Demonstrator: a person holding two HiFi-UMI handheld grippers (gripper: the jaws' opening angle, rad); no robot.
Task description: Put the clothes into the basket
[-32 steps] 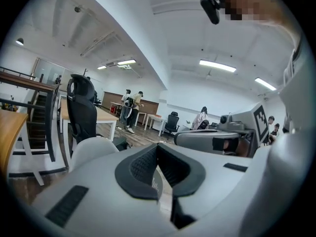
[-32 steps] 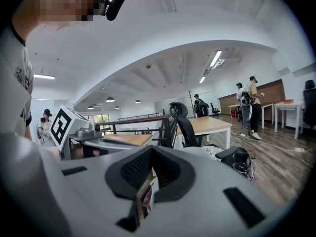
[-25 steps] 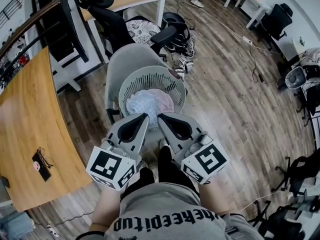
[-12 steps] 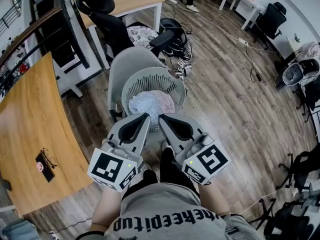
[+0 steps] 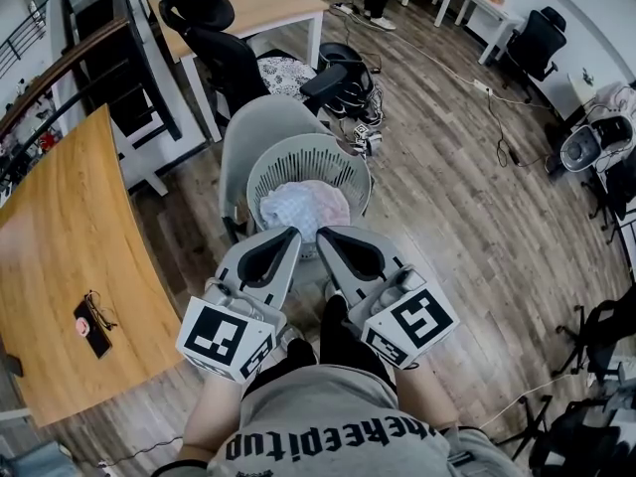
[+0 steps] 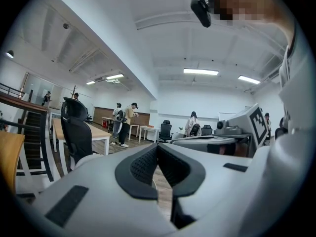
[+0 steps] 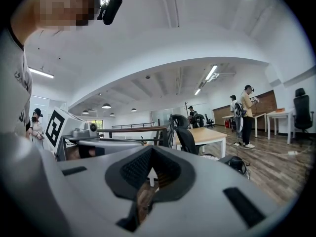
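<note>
The round grey basket [image 5: 266, 170] sits just above the middle of the head view, on the seat of a grey chair [image 5: 260, 125] whose back curves round its upper-left side. Its mouth faces straight up, so its axis stands upright and the whole rim shows as a ring. The clothes [image 5: 304, 207] lie inside it as a crumpled heap, white on the left and pale pink toward the right. The heap is lower than the rim and has no clear long axis.

Both tools sit side by side below the basket, pointing up the frame toward its near rim. The left tool [image 5: 287, 235] and right tool [image 5: 327, 235] have their tips just short of that rim, close to each other but apart. In the left gripper view, the left tool [image 6: 157, 146] has its dark pads pressed tip to tip with nothing between them. The right gripper view shows the right tool [image 7: 150, 150] closed and empty in the same way.

Open wooden floor [image 5: 457, 217] spreads to the right of the basket. On the left, the curved edge of a wooden counter [image 5: 70, 256] runs down the frame, with a narrow strip of floor between it and the chair. A small dark item [image 5: 92, 326] lies near that edge. A black office chair [image 5: 224, 53] and dark gear with cables [image 5: 350, 73] crowd the floor above the basket.
</note>
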